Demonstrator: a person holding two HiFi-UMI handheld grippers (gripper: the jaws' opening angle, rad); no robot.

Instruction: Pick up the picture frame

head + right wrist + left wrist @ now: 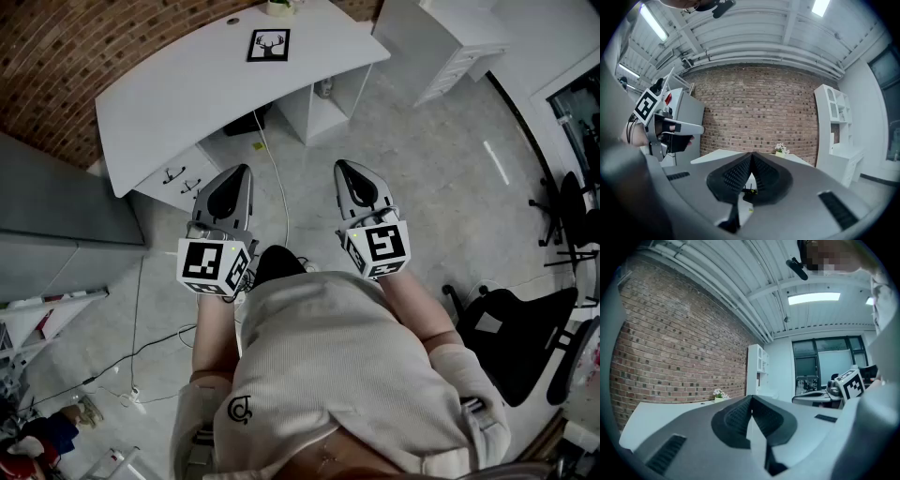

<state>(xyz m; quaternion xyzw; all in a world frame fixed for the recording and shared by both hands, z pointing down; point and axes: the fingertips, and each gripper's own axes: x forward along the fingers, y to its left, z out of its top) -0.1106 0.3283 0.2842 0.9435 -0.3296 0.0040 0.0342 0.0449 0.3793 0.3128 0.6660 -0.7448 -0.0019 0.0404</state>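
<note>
Head view: picture frame (269, 45) on white desk (169, 103)

**Clipped and Unclear**

In the head view the top edge clips the flower pot (278, 7) (only its lower part shows), and the right edge clips a black chair (568, 204). The print in the picture frame (269, 45) is too small to read.
</note>
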